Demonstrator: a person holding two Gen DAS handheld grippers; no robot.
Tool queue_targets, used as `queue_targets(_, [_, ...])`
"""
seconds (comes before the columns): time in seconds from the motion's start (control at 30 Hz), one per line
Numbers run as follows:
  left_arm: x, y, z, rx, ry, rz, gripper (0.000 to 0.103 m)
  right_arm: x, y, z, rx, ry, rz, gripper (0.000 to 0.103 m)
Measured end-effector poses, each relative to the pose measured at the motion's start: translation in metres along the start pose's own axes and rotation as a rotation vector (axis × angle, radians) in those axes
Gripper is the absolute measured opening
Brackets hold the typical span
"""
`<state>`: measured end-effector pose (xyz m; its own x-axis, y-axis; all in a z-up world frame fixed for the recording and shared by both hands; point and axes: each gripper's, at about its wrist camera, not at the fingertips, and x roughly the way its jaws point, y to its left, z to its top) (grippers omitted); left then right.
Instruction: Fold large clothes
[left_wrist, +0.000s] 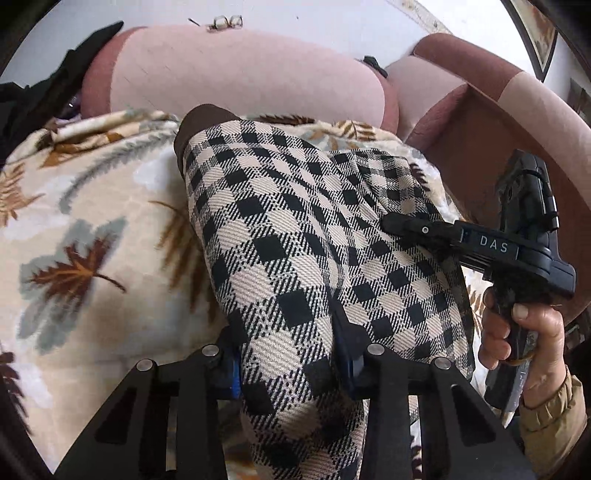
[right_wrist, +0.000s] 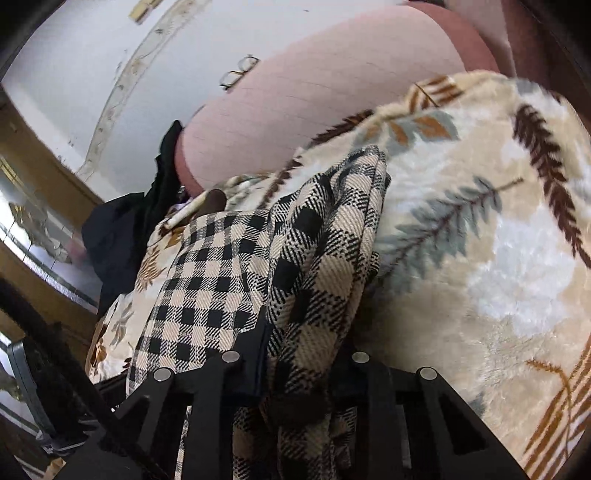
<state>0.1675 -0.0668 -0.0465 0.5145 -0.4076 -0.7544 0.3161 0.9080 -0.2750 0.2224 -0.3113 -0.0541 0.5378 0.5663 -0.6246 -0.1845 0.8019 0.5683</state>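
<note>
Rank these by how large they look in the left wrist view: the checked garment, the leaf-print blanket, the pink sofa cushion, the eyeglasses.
1. Beige leaf-print plush blanket and black-and-beige checked garment: too close to rank, and the garment is nearer the camera.
2. Pink sofa back cushion.
3. Wire-framed eyeglasses, clearly smallest.

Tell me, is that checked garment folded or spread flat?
Folded: the checked garment lies doubled in layers on the leaf-print blanket, bunched where each tool grips it.
</note>
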Motion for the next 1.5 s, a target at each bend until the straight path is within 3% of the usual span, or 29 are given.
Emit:
queue_targets(0.23, [-0.047,0.02,0.005,0.014,-0.053,0.064,0.037,0.004,0.047,0.006,-0.047,-0.024,0.053,0.026])
queue_targets(0.53, [-0.073,0.068,0.02,-0.003,-0.076,0.145,0.037,0.05,0.093,0.016,-0.064,-0.023,0.116,0.026])
queue_targets(0.8, [-0.043,0.1,0.03,-0.03,-0.053,0.141,0.038,0.091,0.091,0.023,-0.056,-0.022,0.113,0.026])
queue_targets(0.93, [-0.006,0.116,0.021,-0.058,0.007,0.133,0.039,0.119,0.073,0.019,-0.027,0.016,0.089,0.026])
queue_targets(1.0, [0.004,0.123,0.014,-0.065,0.01,0.133,0.046,0.134,0.061,0.015,0.003,0.047,0.056,0.029])
queue_targets(1.1, [0.004,0.133,0.008,-0.087,-0.005,0.092,0.05,0.141,0.046,0.012,0.048,0.056,0.055,0.044])
queue_targets(1.13, [0.003,0.136,0.008,-0.097,0.0,0.082,0.051,0.142,0.045,0.012,0.051,0.058,0.048,0.051])
queue_targets(1.27, [-0.013,0.136,0.004,-0.104,0.001,0.087,0.051,0.133,0.05,0.014,0.043,0.067,0.022,0.063])
queue_targets(1.5, [-0.044,0.125,-0.025,-0.107,-0.007,0.086,0.051,0.097,0.06,-0.01,0.034,0.09,0.068,0.074])
